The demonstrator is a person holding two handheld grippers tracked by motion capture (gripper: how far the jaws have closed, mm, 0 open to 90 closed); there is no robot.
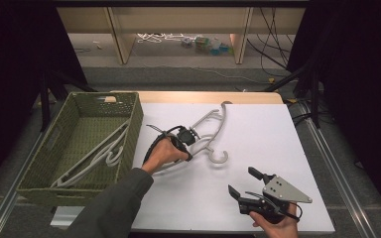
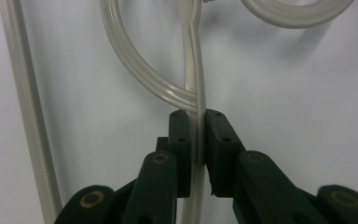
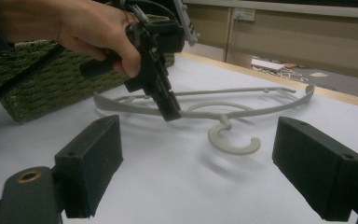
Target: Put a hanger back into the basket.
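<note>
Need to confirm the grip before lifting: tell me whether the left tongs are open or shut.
Shut. The left tongs pinch the hanger bar between both pads, with no gap showing on either side.

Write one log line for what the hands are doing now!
left gripper: shut on hanger | right gripper: open, idle | basket: holds another hanger

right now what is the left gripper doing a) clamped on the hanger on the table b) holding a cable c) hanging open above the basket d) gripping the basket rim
a: the left gripper has its fingers shut on a thin bar of the grey hanger lying on the white table.
</note>
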